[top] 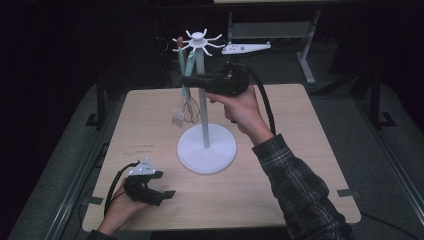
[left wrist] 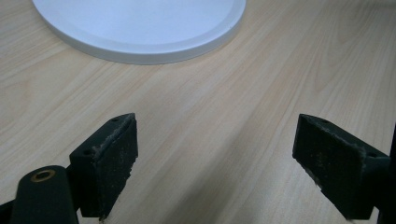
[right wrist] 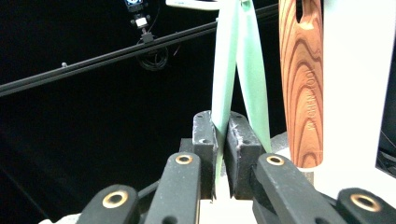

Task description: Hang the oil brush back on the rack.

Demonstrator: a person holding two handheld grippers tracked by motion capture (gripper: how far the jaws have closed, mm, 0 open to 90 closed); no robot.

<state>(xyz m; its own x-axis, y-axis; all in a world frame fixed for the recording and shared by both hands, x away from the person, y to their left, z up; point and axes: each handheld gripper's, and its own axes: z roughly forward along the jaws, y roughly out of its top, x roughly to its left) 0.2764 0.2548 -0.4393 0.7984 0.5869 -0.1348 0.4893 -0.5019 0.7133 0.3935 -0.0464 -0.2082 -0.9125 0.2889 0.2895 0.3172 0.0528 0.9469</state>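
Observation:
A white utensil stand [top: 204, 107] with a round base [top: 206, 150] and hooked arms on top stands mid-table. From the hooks hang a mint-green handled brush [top: 178, 116], a wire whisk [top: 191, 107] and a wooden handle [right wrist: 301, 79]. My right gripper [top: 188, 79] is raised beside the pole and is shut on one mint-green handle [right wrist: 224, 70]; a second green handle [right wrist: 254, 84] hangs just behind it. My left gripper [top: 164, 184] rests low on the table at the front left, open with nothing between its fingers [left wrist: 114, 163], facing the stand's base [left wrist: 140, 28].
The light wooden table [top: 280, 120] drops off to dark floor on all sides. A white bracket-like part [top: 245, 48] lies beyond the far edge, near a grey desk leg [top: 306, 60]. The right forearm in a plaid sleeve [top: 300, 190] crosses the table's right front.

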